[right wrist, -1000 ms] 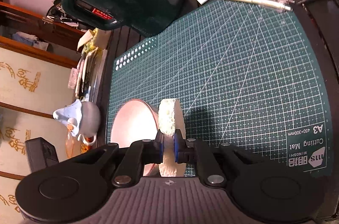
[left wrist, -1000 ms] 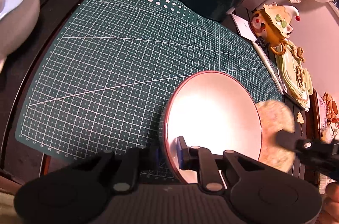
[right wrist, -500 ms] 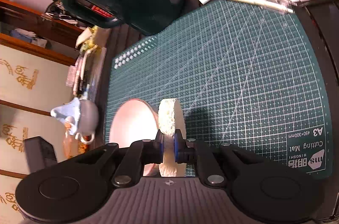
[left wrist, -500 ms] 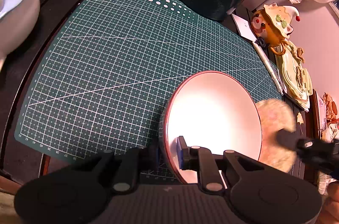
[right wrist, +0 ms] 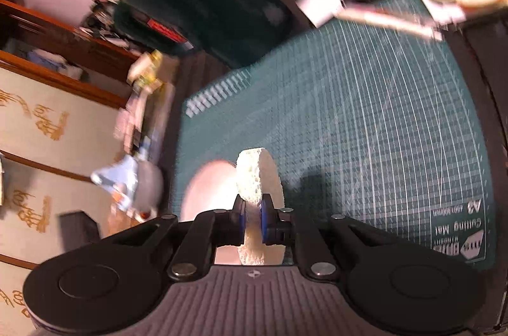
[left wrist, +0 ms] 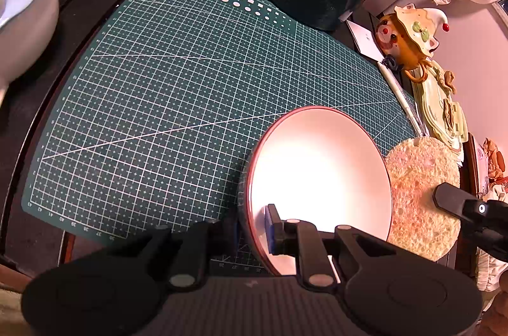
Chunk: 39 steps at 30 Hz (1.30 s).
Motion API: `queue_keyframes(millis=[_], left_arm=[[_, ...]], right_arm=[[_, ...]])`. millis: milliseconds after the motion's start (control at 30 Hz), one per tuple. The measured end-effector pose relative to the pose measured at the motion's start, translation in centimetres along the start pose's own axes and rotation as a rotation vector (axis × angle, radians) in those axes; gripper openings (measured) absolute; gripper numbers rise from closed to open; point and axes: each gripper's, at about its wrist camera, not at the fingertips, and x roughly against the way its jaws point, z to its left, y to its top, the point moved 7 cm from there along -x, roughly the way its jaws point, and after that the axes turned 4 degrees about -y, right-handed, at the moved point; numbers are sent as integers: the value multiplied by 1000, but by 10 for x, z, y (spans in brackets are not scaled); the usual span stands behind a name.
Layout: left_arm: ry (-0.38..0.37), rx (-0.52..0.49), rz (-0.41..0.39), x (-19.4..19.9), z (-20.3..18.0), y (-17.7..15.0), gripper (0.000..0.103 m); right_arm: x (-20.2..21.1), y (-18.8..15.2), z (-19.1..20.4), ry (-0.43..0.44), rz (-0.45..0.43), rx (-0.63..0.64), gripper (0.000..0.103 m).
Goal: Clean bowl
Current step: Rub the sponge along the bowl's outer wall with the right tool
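Over the green cutting mat (left wrist: 177,101) near its front edge, left tongs (left wrist: 254,225) clamp the tilted bowl's (left wrist: 320,177) rim, right tongs (right wrist: 253,220) clamp the round sponge (right wrist: 258,177) just beside it.

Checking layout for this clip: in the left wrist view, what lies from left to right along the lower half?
Green cutting mat → bowl, its rim clamped by the left gripper → round sponge → right gripper holding the sponge.
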Motion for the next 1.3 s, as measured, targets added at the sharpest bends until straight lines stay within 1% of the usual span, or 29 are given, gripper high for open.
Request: queue_keyframes(millis=[33, 133, 267, 300, 367, 433, 533, 667, 733, 800, 900, 933, 1000, 1100, 1133, 1233, 1300], left_arm=[[-1, 0, 1, -1, 1, 2, 16], [-1, -1, 0, -1, 1, 2, 16], [0, -3, -1, -1, 1, 1, 16], [0, -4, -2, -1, 1, 1, 16], [0, -4, -1, -1, 1, 1, 16], [0, -5, -1, -2, 2, 2, 16], [0, -5, -2, -3, 2, 2, 16], [-2, -5, -2, -4, 2, 3, 16], [-2, -6, -1, -4, 2, 3, 16], [-2, -6, -1, -4, 2, 3, 16], [-1, -10, 0, -3, 2, 4, 16], [-1, -10, -1, -3, 2, 4, 16], [-2, -10, -1, -4, 3, 4, 16], [-2, -10, -1, -4, 3, 3, 16], [-2, -11, -1, -4, 3, 3, 16], [-2, -11, 0, -4, 3, 3, 16], [-2, -12, 0, -4, 3, 3, 16]], right_arm=[[2, 1, 1, 5, -7, 2, 9], [-12, -2, -5, -18, 31, -9, 9], [-18, -5, -9, -38, 58, -27, 9], [-13, -5, -7, -32, 45, -22, 9], [6, -1, 3, 2, -11, 4, 9], [10, 0, 8, 8, -29, 22, 9], [0, -3, 6, -6, -8, 22, 9], [-18, -9, -4, -46, 54, -5, 9], [-10, -7, -1, -32, 35, 2, 9], [4, -4, 5, -10, -2, 14, 9], [4, -3, 7, -4, -13, 20, 9], [3, -3, 7, -6, -8, 19, 9], [-12, -7, 2, -35, 31, 9, 9], [-14, -11, -1, -50, 55, 7, 9], [-12, -11, -1, -49, 55, 7, 9], [6, -6, 5, -16, 4, 17, 9], [9, -4, 8, -9, -14, 20, 9]])
